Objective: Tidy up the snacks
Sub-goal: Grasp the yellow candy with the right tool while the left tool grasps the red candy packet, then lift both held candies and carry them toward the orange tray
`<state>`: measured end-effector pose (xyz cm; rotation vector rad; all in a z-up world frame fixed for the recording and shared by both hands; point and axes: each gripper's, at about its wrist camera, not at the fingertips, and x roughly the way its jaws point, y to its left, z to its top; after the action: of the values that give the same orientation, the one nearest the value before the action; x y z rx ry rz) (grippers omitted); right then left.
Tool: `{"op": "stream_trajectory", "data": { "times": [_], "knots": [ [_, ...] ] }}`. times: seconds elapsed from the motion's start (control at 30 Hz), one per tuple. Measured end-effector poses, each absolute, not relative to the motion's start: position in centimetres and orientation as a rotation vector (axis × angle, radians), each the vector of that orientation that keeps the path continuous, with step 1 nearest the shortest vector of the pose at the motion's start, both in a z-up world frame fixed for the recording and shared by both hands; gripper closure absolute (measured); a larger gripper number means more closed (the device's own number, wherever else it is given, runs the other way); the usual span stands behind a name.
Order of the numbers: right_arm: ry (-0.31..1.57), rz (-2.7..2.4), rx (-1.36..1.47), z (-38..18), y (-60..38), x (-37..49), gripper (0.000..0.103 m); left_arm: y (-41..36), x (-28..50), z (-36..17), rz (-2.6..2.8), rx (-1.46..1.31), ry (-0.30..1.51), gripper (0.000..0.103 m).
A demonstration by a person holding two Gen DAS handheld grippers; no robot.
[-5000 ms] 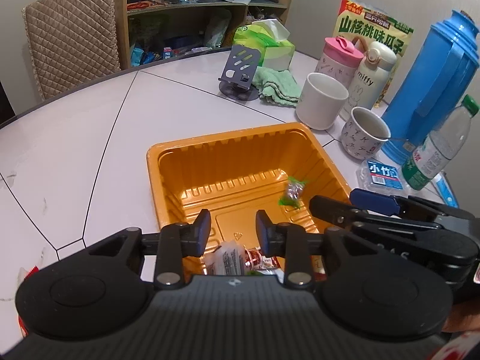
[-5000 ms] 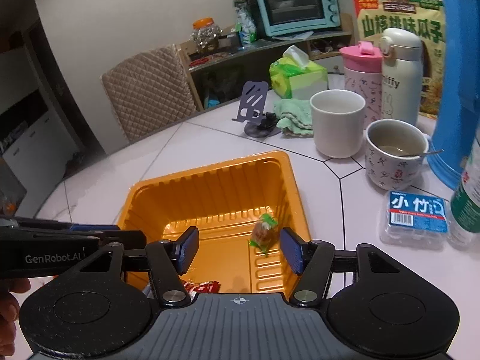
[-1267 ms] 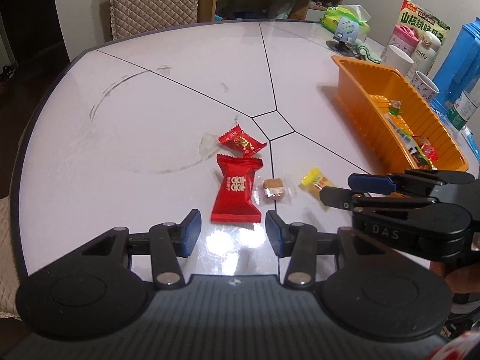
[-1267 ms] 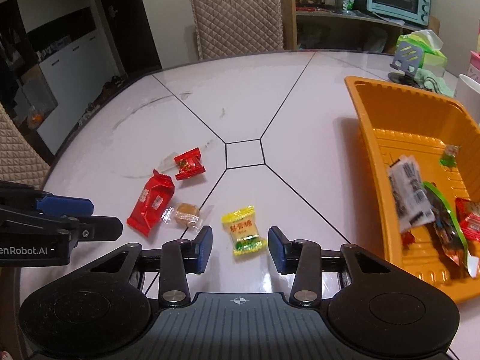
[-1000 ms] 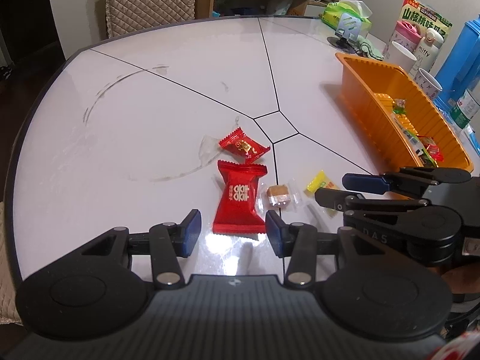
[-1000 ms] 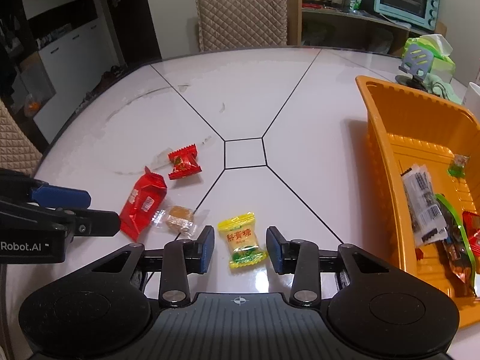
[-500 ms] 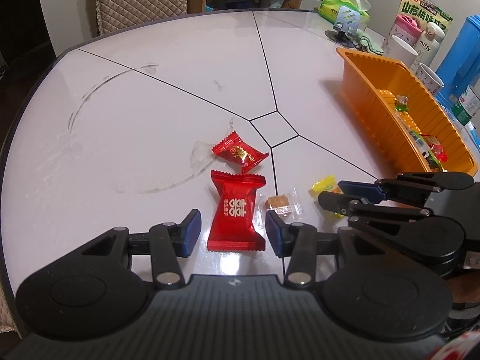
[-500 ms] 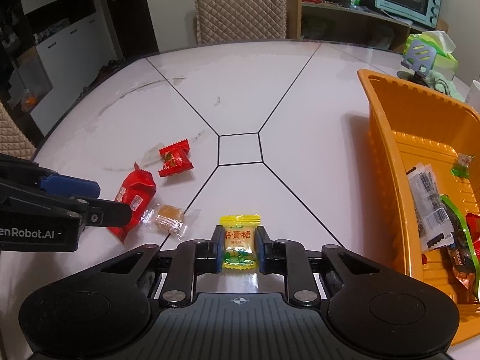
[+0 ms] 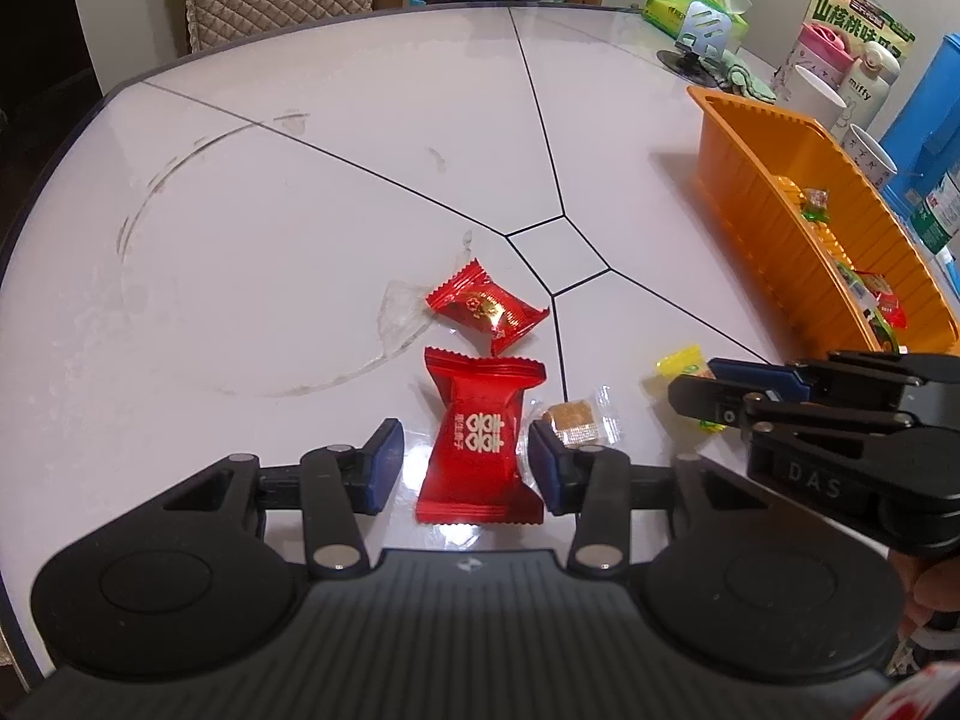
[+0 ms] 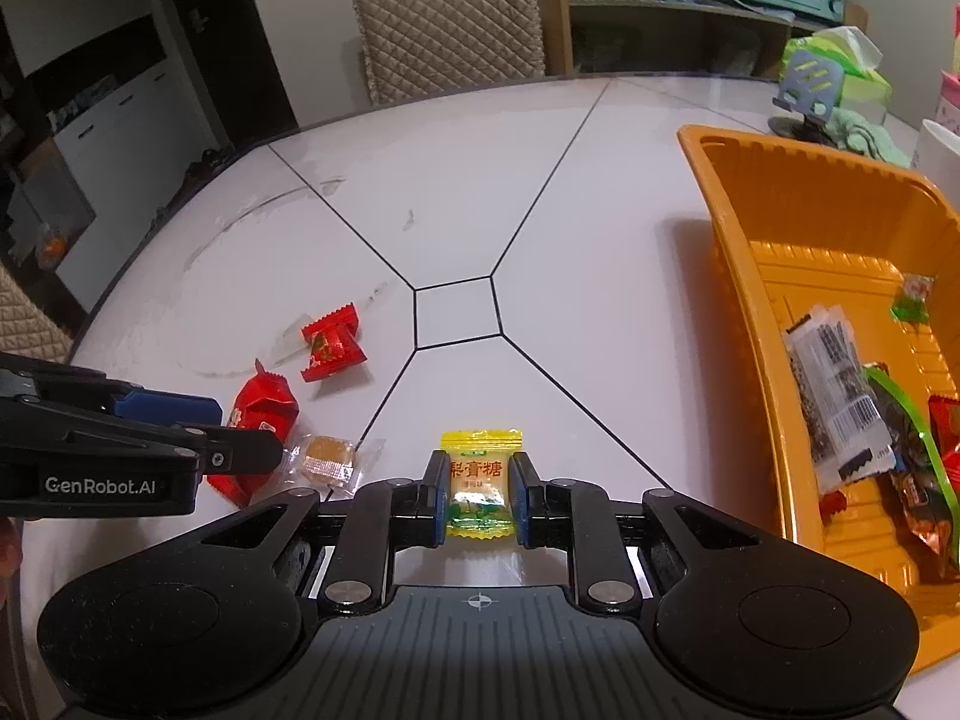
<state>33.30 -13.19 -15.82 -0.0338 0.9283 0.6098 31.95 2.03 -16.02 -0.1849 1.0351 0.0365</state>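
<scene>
Red foil snack packet (image 9: 480, 441) is straddled lengthwise by the closing, not yet pressing left gripper (image 9: 462, 463), while the right gripper (image 10: 479, 495) is clenched on the yellow wrapped candy (image 10: 481, 480).

Both grippers are matte black plastic with blue pads on the inner faces of their fingers (image 9: 384, 468), silver pivot screws on the linkage arms and round discs on a ribbed body. The left gripper (image 10: 198, 432) carries white "GenRobot.AI" lettering on its side. The right gripper (image 9: 702, 387) shows embossed "DAS" lettering.
</scene>
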Motion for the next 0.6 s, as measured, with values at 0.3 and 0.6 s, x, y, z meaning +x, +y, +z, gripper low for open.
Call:
{"op": "stream_trajectory", "data": {
  "times": [0.3,0.6],
  "knots": [
    [0.943,0.604,-0.006,-15.8,-13.6,33.2,0.082,2.4,31.7,-15.9,0.025,-0.198,1.03,0.079],
    [0.949,0.605,-0.006,-15.9,-13.6,32.7,0.082,3.3,30.7,-15.7,0.059,-0.195,1.051,0.08]
  ]
}}
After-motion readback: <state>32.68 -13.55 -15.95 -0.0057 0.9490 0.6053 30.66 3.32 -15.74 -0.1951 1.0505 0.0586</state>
